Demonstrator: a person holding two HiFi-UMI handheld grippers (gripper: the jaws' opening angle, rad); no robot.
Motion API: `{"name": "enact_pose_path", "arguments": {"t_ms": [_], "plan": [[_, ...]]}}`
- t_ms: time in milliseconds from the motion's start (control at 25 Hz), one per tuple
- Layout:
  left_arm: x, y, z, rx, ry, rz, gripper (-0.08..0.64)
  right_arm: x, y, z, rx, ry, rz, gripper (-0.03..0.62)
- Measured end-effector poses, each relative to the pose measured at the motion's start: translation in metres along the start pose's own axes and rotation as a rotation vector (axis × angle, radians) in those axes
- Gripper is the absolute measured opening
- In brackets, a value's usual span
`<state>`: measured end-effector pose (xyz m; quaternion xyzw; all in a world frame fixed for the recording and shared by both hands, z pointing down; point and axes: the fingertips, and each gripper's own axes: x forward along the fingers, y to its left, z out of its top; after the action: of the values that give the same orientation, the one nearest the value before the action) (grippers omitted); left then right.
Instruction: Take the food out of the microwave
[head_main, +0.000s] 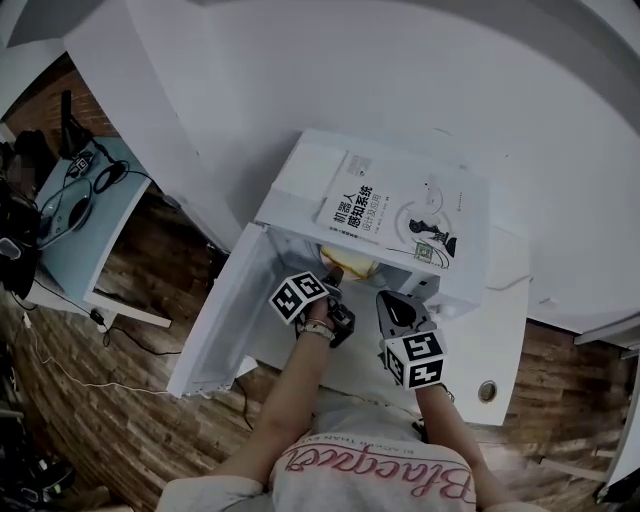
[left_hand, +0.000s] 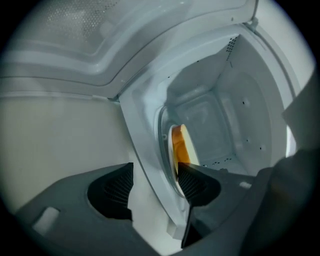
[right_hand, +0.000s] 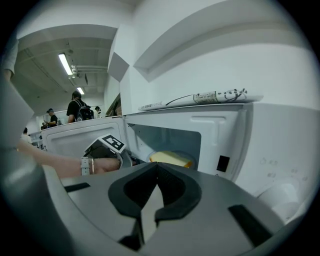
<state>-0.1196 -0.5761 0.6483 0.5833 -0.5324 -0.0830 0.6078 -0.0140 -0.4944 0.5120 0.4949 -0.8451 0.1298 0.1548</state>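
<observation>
A white microwave (head_main: 300, 175) stands with its door (head_main: 225, 310) swung open to the left. Inside lies yellow food (head_main: 358, 268) on a round plate (left_hand: 164, 145); it also shows in the left gripper view (left_hand: 181, 145) and the right gripper view (right_hand: 170, 159). My left gripper (head_main: 333, 273) is at the mouth of the cavity, rolled on its side. Its jaws (left_hand: 155, 187) are open, with the oven's front sill and the plate's near rim between them and no pad pressing. My right gripper (head_main: 395, 300) hangs in front of the oven, right of the left one, shut (right_hand: 157, 167) and empty.
A book (head_main: 400, 215) lies on the microwave's top. The oven sits on a white table (head_main: 500, 330) with a cable hole (head_main: 487, 390). A desk with cables (head_main: 80, 215) stands at the left. People (right_hand: 77, 107) stand far back in the room.
</observation>
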Motion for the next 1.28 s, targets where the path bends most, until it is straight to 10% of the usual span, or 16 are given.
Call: {"name": "enact_pose_path", "arguments": {"t_ms": [400, 920, 1280], "plan": [[0.006, -0.003, -0.006, -0.020, 0.016, -0.044, 0.259, 0.005, 0.008, -0.005, -0.033, 0.019, 0.040, 0.011], [-0.009, -0.017, -0.007, -0.095, -0.018, -0.193, 0.043, -0.007, 0.007, -0.007, -0.048, 0.014, 0.055, 0.011], [-0.022, -0.031, -0.007, -0.144, -0.066, -0.305, 0.018, -0.022, 0.007, -0.007, -0.060, 0.005, 0.059, 0.011]]}}
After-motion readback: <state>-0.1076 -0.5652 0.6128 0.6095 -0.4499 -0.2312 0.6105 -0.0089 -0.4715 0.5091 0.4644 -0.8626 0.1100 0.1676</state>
